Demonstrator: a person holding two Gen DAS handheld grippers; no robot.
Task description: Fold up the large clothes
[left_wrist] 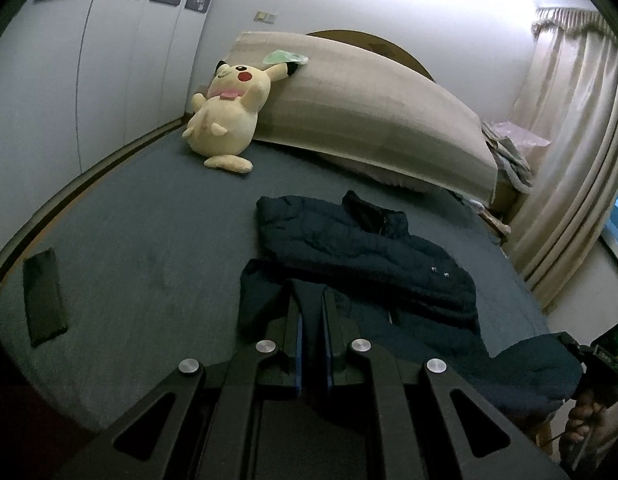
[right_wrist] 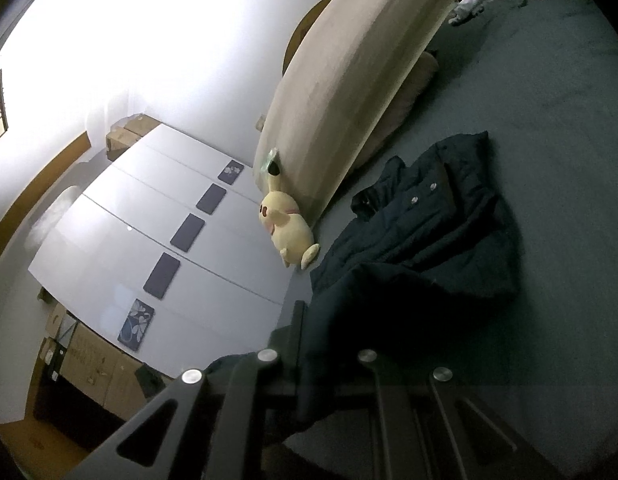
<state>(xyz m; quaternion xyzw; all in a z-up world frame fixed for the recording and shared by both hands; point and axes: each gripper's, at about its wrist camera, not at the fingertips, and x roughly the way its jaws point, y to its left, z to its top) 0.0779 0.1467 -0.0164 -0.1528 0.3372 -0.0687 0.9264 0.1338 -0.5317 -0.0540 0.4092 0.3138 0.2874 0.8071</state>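
Blue-grey bed (left_wrist: 149, 240) fills most of both views, and the dark navy padded jacket (left_wrist: 369, 252) lies crumpled on its near half, with its near hem lifted by both tools. I judge the jacket soft, thick and rather bulky but not heavy, with a smooth shell that can slip, so the hem corners and the shoulders are the good places to take it; the left gripper (left_wrist: 312, 320) is clenched on the hem, and the right gripper (right_wrist: 309, 344) also seems to pinch cloth, though its dark view is not sure. Behind, the yellow plush toy (left_wrist: 225, 116) leans on the beige cushion (left_wrist: 369, 108), a dark flat object (left_wrist: 43, 296) lies at the left edge, and all 3 are well apart from the jacket, so nothing blocks the fold.
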